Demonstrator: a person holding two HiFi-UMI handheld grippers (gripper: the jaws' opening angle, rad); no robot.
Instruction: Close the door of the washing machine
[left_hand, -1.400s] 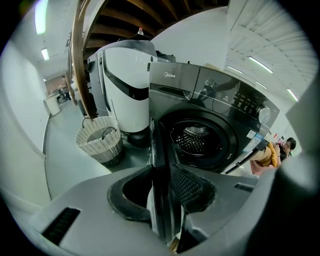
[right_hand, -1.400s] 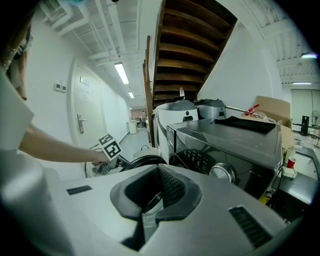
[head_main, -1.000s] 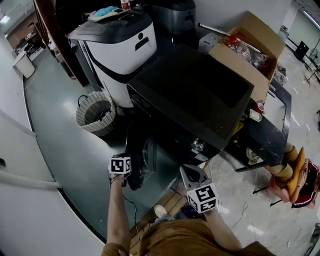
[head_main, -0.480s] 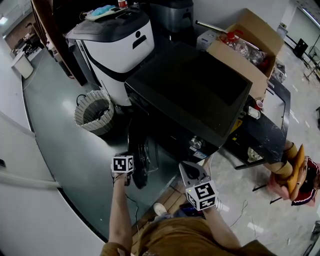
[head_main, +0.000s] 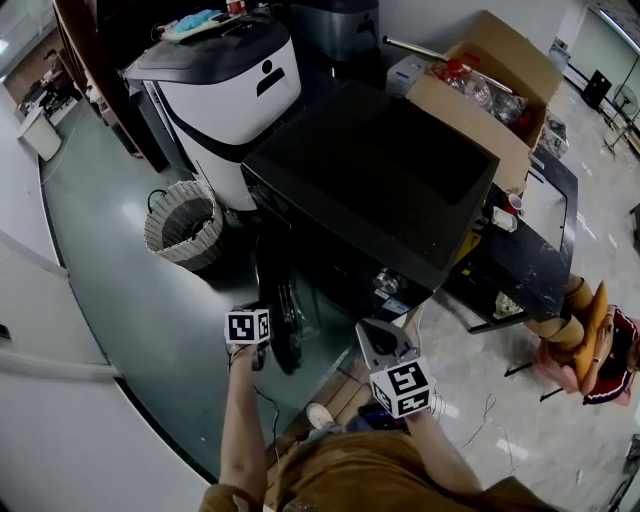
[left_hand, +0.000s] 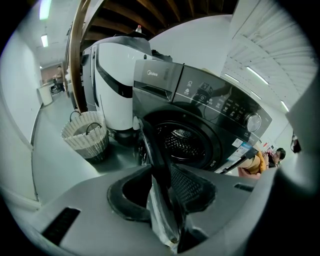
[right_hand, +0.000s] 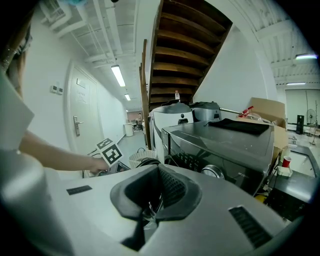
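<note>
The black front-loading washing machine (head_main: 370, 190) stands in the middle of the head view. Its round door (head_main: 283, 310) hangs part open at the front left, edge-on to me. My left gripper (head_main: 266, 346) is shut on the door's outer edge; in the left gripper view the dark door rim (left_hand: 151, 145) runs down between the pads of the left gripper (left_hand: 162, 175). The drum opening (left_hand: 182, 141) shows behind it. My right gripper (head_main: 378, 345) hovers in front of the machine's right front corner, shut and holding nothing, and the right gripper (right_hand: 156, 200) points along the control panel.
A wicker basket (head_main: 183, 222) stands on the floor left of the door. A white and grey machine (head_main: 225, 90) is behind it. A cardboard box (head_main: 490, 80) and a black side table (head_main: 530, 265) stand at the right. Wooden boards (head_main: 340, 400) lie underfoot.
My left gripper has moved to the right with the door's edge, and the door has swung nearer the machine's front. The right gripper has stayed put.
</note>
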